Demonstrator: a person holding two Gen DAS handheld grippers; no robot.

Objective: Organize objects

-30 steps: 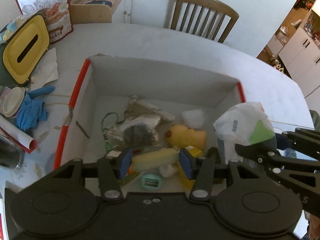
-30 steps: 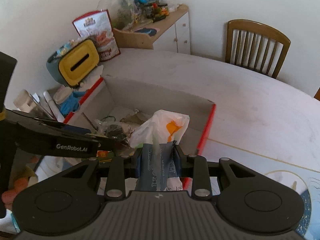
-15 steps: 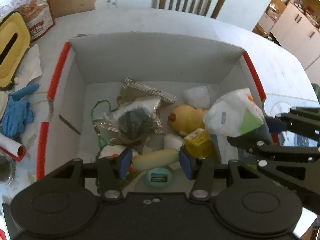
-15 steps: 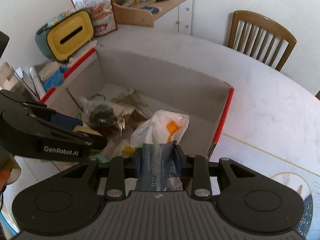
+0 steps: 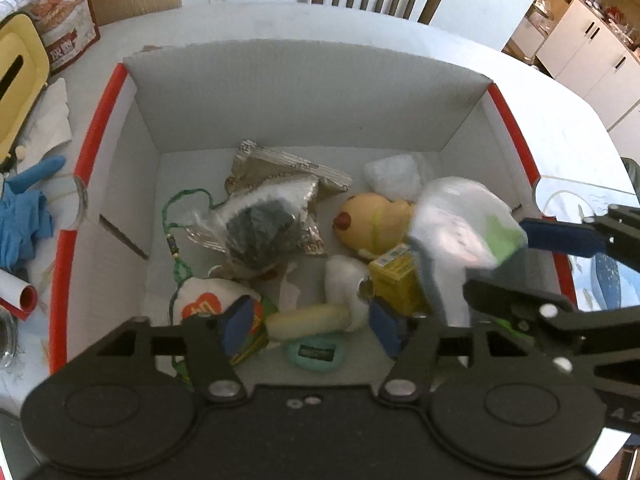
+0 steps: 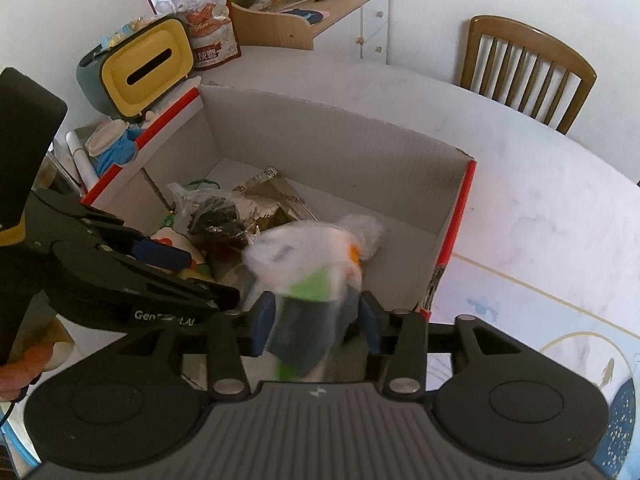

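A white cardboard box with red rims [image 5: 304, 92] holds several items: a yellow duck toy [image 5: 372, 220], a silver foil bag [image 5: 276, 204], a yellow carton [image 5: 394, 276] and a pale tube [image 5: 308, 318]. My right gripper [image 6: 316, 316] is open over the box's near right corner [image 6: 460, 208]. A white plastic bag with green and orange print [image 6: 308, 280] sits blurred between its spread fingers, and it also shows in the left wrist view [image 5: 460, 220]. My left gripper [image 5: 310, 326] is open and empty, low over the box's front, around the pale tube.
A yellow tissue box [image 6: 146, 68] and a snack bag [image 6: 200, 12] stand left of the box. Blue gloves [image 5: 24, 216] and a rolled paper [image 5: 16, 292] lie at its left side. A wooden chair [image 6: 524, 68] stands behind the table [image 6: 540, 208].
My right gripper has opened and let go of the plastic bag, which drops blurred into the box's right side. Both grippers moved forward over the box.
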